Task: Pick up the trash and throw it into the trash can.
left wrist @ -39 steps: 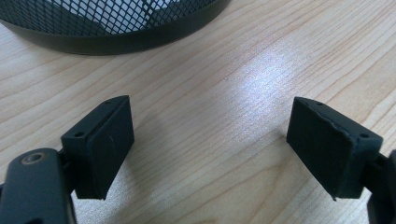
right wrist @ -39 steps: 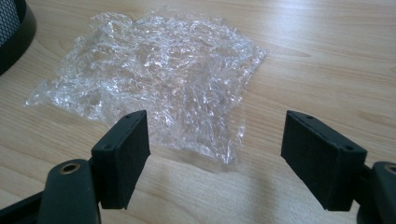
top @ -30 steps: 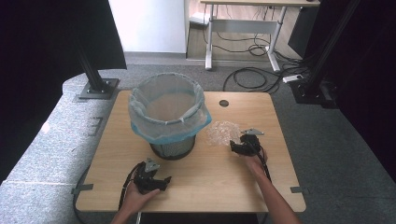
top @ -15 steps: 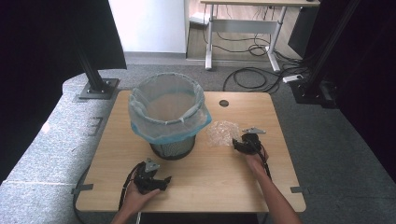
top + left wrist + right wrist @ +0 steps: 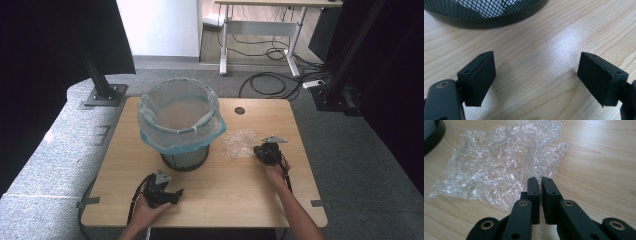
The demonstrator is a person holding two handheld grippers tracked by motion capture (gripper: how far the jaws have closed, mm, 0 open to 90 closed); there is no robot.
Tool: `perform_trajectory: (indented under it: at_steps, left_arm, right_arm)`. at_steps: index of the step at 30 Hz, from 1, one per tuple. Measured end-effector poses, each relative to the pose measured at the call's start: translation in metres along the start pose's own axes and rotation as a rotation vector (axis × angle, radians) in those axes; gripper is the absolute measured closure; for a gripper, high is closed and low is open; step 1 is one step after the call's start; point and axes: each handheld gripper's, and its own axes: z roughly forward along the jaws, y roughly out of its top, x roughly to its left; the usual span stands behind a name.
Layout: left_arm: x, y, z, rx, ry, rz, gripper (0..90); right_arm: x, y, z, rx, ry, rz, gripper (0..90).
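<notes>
Nearest, the left gripper (image 5: 172, 194) rests on the wooden table (image 5: 240, 200) with jaws wide and empty. Farther right, the right gripper (image 5: 540, 182) has just been closing; its jaws pinch the near edge of the crumpled clear plastic wrap (image 5: 499, 167), lying right of the lined mesh wastebasket (image 5: 181, 125).

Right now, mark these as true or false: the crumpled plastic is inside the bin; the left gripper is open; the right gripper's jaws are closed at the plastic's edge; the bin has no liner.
1. The crumpled plastic is inside the bin. False: it lies on the table, beside the bin.
2. The left gripper is open. True: its jaws stand wide apart over bare wood.
3. The right gripper has its jaws closed at the plastic's edge. True: they have just been closing there.
4. The bin has no liner. False: a bluish liner folds over its rim.
</notes>
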Motion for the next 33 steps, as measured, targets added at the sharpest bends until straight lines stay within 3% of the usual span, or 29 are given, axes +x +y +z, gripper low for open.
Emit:
perform_trajectory:
  at_steps: [4, 16, 19, 33]
  left_arm:
    - [0.0, 0.0, 0.0, 0.0, 0.0, 0.0, 15.0]
    - [0.0, 0.0, 0.0, 0.0, 0.0, 0.0, 15.0]
    - [0.0, 0.0, 0.0, 0.0, 0.0, 0.001, 15.0]
    - [0.0, 0.0, 0.0, 0.0, 0.0, 0.0, 15.0]
  right_arm:
    - [0.001, 0.002, -0.004, -0.013, 0.012, 0.008, 84.6]
    - [0.005, 0.021, -0.039, -0.138, 0.066, 0.069, 84.8]
    - [0.01, 0.028, -0.05, -0.173, 0.079, 0.057, 84.8]
    - [0.011, 0.049, -0.084, -0.295, 0.096, 0.091, 84.8]
